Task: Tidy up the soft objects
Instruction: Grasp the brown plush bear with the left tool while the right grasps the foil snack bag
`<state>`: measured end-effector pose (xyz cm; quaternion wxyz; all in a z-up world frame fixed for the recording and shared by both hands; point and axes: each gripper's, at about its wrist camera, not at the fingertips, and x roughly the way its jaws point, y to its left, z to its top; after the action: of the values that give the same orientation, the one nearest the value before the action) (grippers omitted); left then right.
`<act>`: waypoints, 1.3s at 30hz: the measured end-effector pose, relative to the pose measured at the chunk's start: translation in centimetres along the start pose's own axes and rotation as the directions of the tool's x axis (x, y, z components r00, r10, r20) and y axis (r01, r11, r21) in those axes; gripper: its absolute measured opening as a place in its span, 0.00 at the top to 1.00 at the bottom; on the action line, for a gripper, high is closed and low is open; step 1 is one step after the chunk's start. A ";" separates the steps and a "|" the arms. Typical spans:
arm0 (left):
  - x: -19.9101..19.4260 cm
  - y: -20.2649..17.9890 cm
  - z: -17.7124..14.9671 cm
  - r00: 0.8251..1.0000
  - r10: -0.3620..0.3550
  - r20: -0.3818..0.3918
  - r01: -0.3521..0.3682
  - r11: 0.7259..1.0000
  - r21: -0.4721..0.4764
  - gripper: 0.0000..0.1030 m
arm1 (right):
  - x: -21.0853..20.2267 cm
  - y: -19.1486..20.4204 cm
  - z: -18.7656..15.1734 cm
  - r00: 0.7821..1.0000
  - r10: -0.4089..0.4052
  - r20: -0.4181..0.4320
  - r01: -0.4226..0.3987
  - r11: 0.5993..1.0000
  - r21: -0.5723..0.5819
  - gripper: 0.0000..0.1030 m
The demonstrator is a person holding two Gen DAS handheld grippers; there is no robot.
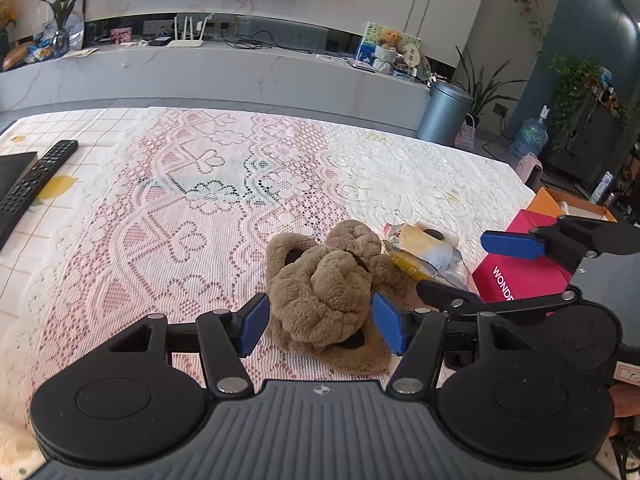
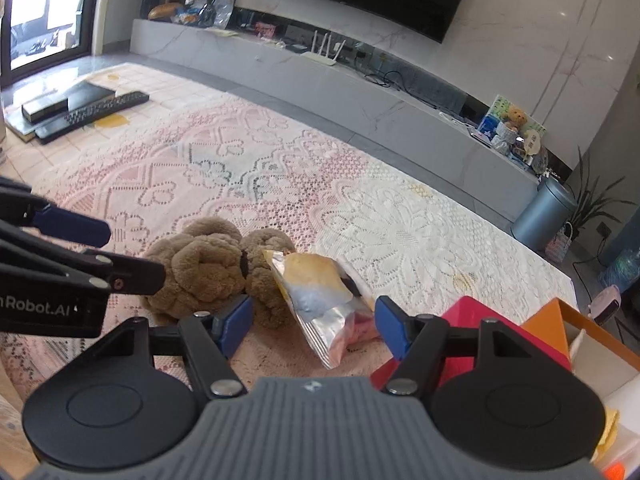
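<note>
A brown plush toy [image 1: 324, 288] lies crumpled on the lace cloth. My left gripper [image 1: 320, 329] is open, and the toy's near end sits between its blue pads [image 1: 254, 330] without being squeezed. Leaning on the toy's right side is a silver and yellow foil snack bag [image 2: 320, 292]. My right gripper [image 2: 313, 322] is open around the bag's near part, pads apart from it. The right wrist view shows the plush toy [image 2: 200, 272] and the left gripper [image 2: 116, 252] coming in from the left. The left wrist view shows the snack bag [image 1: 420, 248] and the right gripper [image 1: 456, 266] over it.
A pink box [image 1: 520, 276] and an orange box [image 1: 560, 204] stand at the table's right edge, close to the right gripper. A black remote [image 1: 36, 176] and flat black boxes [image 2: 60, 104] lie at the far left. A grey bin [image 1: 444, 112] stands on the floor beyond.
</note>
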<state>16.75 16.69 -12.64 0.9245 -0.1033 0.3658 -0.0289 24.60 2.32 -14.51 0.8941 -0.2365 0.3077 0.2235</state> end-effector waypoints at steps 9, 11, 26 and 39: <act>1.1 0.4 -0.3 1.000 -0.004 -0.025 0.004 1.000 -0.008 0.32 | 3.1 1.0 0.3 0.999 -0.021 -0.042 0.017 0.995 -0.102 0.34; 1.2 0.6 -0.4 0.999 -0.002 -0.032 0.002 1.000 -0.013 0.32 | 3.8 1.0 0.3 0.998 -0.023 -0.055 0.018 0.995 -0.097 0.34; 1.7 0.2 -0.2 0.999 -0.008 -0.053 0.010 1.000 0.025 0.20 | 3.8 -0.6 0.2 0.997 0.028 -0.066 -0.026 0.999 0.033 0.73; 3.7 -1.0 -0.4 0.995 -0.017 -0.097 0.039 0.972 0.234 0.19 | 3.1 -2.2 0.3 0.992 0.106 -0.075 -0.094 0.984 0.149 0.75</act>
<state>19.21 15.22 -15.16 0.9114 0.0034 0.4016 -0.0899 28.13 1.49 -15.69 0.8830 -0.1643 0.3715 0.2351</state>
